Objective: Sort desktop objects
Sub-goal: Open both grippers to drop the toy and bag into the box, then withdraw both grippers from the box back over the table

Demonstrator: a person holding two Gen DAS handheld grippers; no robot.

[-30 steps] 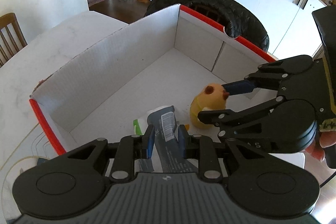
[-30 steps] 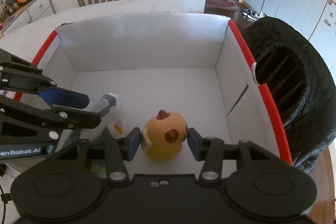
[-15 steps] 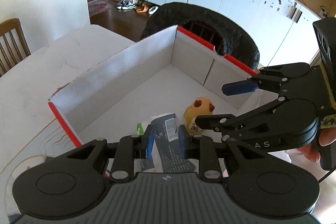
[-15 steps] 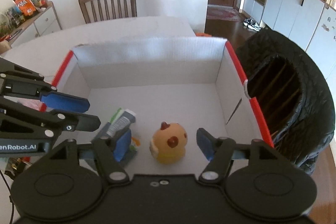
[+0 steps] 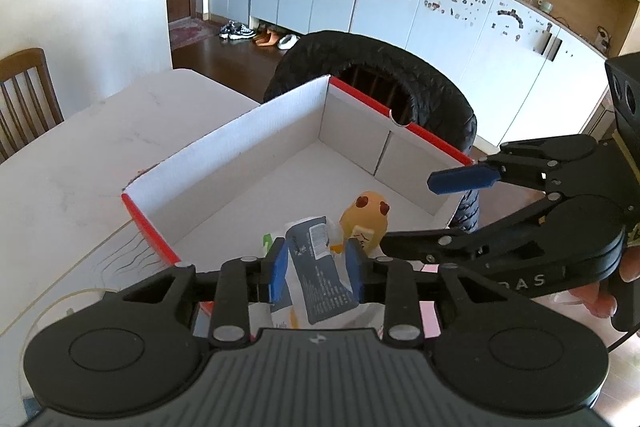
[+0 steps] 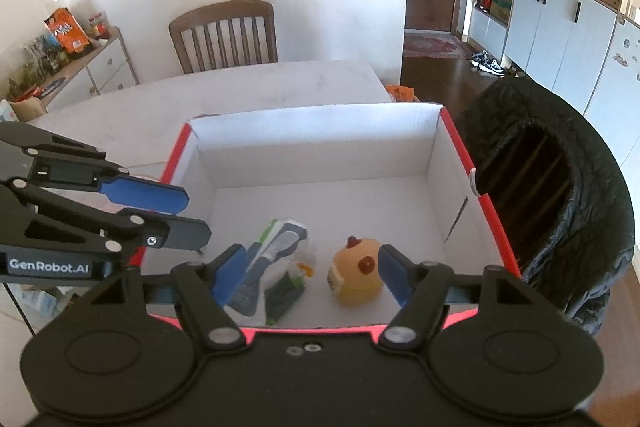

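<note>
Yellow chick toy [image 6: 357, 277] now sits free on the floor of the red-rimmed cardboard box [image 6: 320, 147], beside the grey-and-white pouch [image 6: 276, 259]; a second ago the right claw [image 6: 312, 277] clamped it. Both claws have risen and spread wide, the left claw [image 5: 318, 263] too, so this deposit looks finished.

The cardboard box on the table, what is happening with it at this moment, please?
A person with a gripper in each hand is sorting things into the cardboard box. Two items lie on its floor: a yellow chick toy and a white and grey pouch. The right gripper is open above the box's near edge, holding nothing. The left gripper is open too, its fingers apart on either side of the pouch but apparently not squeezing it. Both seem to hover above the box.
</note>
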